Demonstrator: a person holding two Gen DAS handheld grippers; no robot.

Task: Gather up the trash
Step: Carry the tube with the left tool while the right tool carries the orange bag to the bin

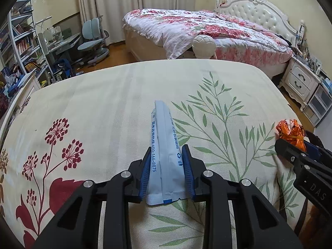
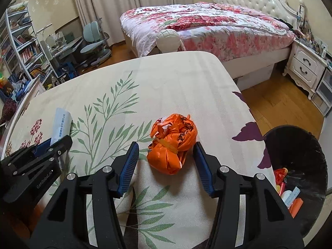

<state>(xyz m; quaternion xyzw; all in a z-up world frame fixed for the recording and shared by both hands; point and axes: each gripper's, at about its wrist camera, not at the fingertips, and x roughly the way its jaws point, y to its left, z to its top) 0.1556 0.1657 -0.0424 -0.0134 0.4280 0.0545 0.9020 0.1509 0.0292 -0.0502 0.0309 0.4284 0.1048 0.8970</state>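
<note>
Left tool (image 1: 167, 151) is clenched on a long pale blue sachet (image 1: 164, 145), both blue pads pressed against its sides, the sachet pointing away over the worktop (image 1: 116, 95) with its floral cloth. Right tool (image 2: 166, 147) stands released, its jaws spread on either side of a crumpled orange bag (image 2: 172, 143) that lies on the cloth; neither pad presses on the bag. Beside the worktop's right edge stands a black-lined bin (image 2: 311, 155) holding assorted wrappers.
</note>
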